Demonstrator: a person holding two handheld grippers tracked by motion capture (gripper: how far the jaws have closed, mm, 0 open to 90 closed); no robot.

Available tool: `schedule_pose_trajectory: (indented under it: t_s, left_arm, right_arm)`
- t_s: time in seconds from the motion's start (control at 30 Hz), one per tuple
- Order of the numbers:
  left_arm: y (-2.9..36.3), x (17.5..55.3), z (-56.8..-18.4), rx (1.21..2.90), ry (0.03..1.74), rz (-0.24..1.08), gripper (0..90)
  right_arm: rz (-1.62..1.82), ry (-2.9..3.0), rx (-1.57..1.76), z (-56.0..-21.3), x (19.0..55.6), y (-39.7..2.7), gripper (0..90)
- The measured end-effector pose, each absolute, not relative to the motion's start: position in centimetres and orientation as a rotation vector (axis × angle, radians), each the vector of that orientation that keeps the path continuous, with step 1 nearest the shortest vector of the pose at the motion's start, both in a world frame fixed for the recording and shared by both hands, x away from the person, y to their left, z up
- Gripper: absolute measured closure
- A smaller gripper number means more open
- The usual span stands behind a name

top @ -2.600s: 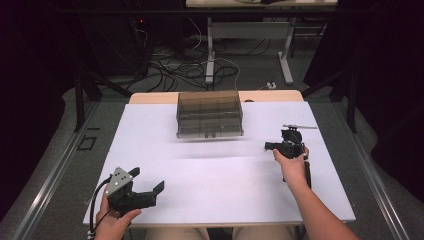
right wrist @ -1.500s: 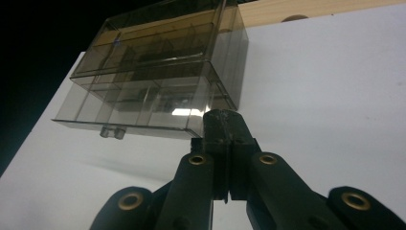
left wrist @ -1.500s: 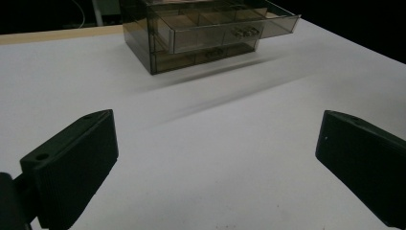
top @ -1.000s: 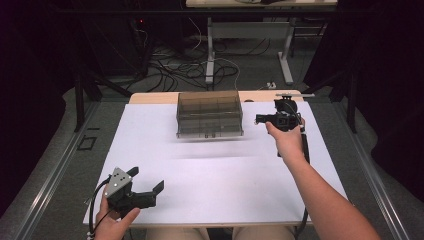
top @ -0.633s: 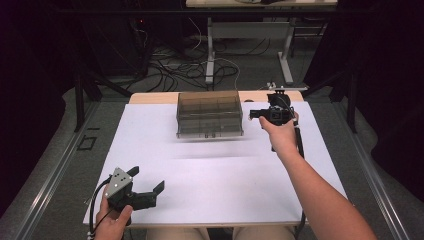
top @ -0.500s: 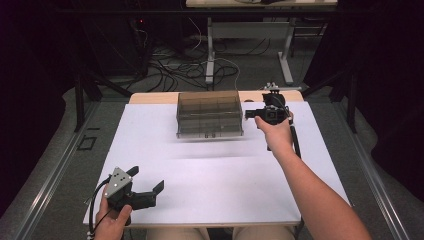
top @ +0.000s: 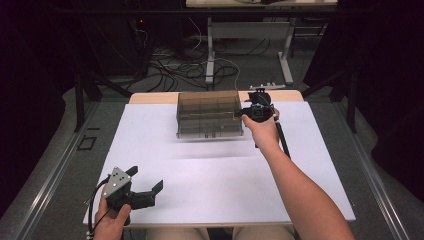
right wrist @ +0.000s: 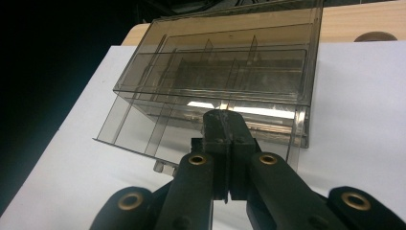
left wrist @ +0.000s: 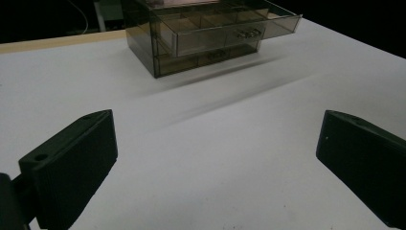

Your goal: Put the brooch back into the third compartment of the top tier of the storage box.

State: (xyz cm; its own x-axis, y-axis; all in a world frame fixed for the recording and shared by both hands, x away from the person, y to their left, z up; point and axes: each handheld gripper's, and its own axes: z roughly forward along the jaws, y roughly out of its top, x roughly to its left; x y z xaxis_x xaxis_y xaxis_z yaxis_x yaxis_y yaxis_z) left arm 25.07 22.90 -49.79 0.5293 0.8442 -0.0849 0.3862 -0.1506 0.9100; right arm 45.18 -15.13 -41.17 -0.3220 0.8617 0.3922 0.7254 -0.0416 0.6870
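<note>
Moved: my right gripper (top: 248,113), jaws pressed together and empty, has travelled from the right side of the counter (top: 150,130) to the right end of the smoky drawer box (top: 209,114) at far centre, top drawer (left wrist: 230,33) ajar; left gripper (top: 147,189) spread, idle near-left.

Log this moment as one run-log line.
right hand-held gripper: shut, at drawer box right side | top drawer: partly open | left hand-held gripper: open, holding nothing

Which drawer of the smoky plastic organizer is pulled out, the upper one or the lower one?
The upper drawer is pulled out: its front stands forward of the organizer, while the lower drawer sits flush.
</note>
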Motion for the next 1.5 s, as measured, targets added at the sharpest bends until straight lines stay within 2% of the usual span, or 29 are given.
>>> schedule_pose_trajectory:
  t_s: [1.5]
  left_arm:
    - [22.9,25.2,-49.9,1.763,1.032,0.544,0.4]
  right_arm:
    - [1.062,2.162,1.805,-45.0,47.9,-12.4,90.0]
